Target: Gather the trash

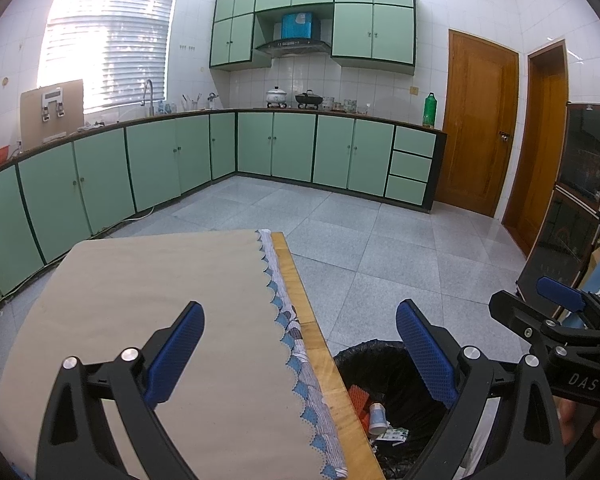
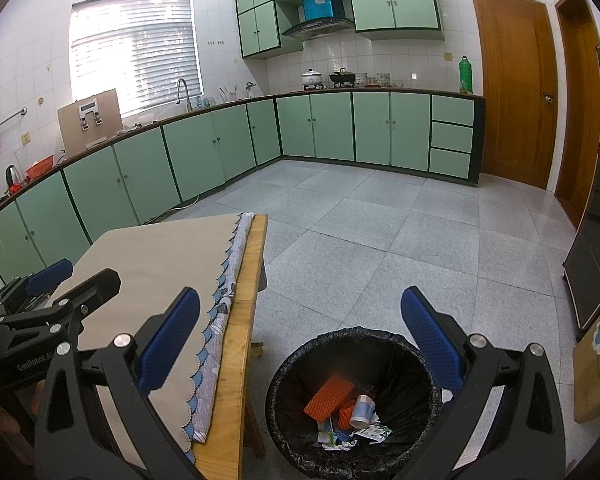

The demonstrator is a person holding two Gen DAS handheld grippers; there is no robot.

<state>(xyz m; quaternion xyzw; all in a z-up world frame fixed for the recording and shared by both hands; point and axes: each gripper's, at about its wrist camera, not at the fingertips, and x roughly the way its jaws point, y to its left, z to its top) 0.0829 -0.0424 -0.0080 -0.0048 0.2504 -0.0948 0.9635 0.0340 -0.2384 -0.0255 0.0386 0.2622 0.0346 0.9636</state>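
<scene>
A black-lined trash bin (image 2: 352,400) stands on the floor to the right of the table; it also shows in the left wrist view (image 1: 384,396). Inside lie orange packaging (image 2: 328,398), a small white cup (image 2: 362,406) and torn wrappers (image 2: 374,432). My right gripper (image 2: 300,348) is open and empty, above the bin. My left gripper (image 1: 300,356) is open and empty, over the table's right edge. The right gripper shows at the right of the left wrist view (image 1: 556,320).
A wooden table (image 2: 244,320) carries a beige cloth (image 1: 148,312) with a scalloped blue-and-white trim (image 1: 296,344). Green cabinets (image 2: 204,152) line the far walls. A dark glass cabinet (image 1: 580,200) and wooden doors (image 2: 512,88) stand on the right. Grey tiled floor (image 2: 400,240) lies beyond.
</scene>
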